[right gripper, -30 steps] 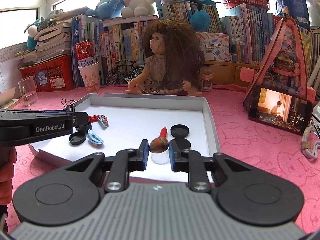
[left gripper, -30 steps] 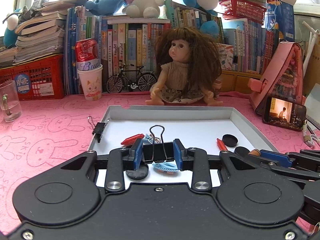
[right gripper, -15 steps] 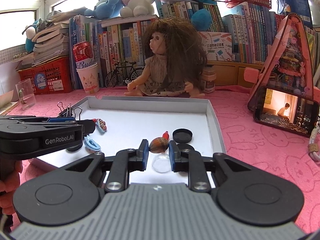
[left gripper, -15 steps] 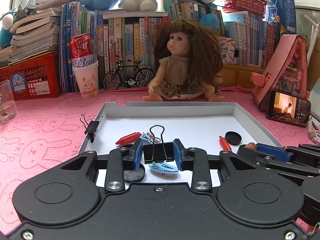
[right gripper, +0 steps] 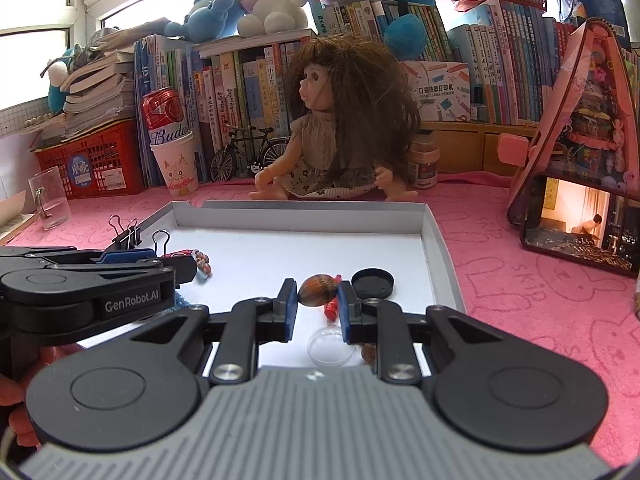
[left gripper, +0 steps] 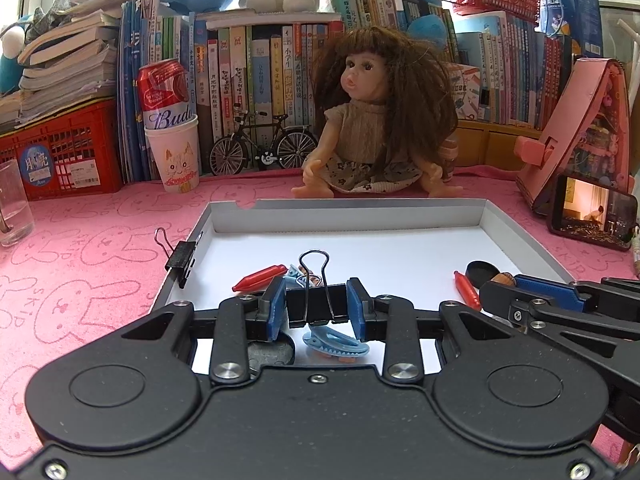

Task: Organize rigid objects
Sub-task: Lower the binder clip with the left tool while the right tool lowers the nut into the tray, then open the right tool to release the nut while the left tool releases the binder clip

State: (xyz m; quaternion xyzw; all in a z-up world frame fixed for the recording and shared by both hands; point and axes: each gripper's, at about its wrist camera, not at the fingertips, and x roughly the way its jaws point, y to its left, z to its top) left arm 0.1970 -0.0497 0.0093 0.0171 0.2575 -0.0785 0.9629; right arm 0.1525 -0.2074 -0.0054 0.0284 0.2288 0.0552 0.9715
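My left gripper point(left gripper: 317, 306) is shut on a black binder clip point(left gripper: 316, 307), held above the near part of the white tray point(left gripper: 360, 216). Under it lie a blue hair clip point(left gripper: 334, 345) and a dark round lid point(left gripper: 269, 354). A red crayon-like piece point(left gripper: 260, 277) lies just beyond. My right gripper point(right gripper: 318, 304) is shut on a brown oval shell point(right gripper: 319, 290) over the tray's point(right gripper: 304, 217) right side. Below it sit a clear round lid point(right gripper: 330, 346), a red piece point(right gripper: 331, 309) and a black cap point(right gripper: 373, 283).
Another binder clip point(left gripper: 181, 258) is clamped on the tray's left rim. A doll point(left gripper: 380, 120) sits behind the tray. A cup with a can point(left gripper: 170, 128), a glass point(left gripper: 12, 204), a red crate point(left gripper: 60, 156), a phone point(left gripper: 592, 216) and books ring the pink mat.
Both grippers have drawn back a little toward the near side of the tray, each keeping its hold. The things lying in the tray have not moved.
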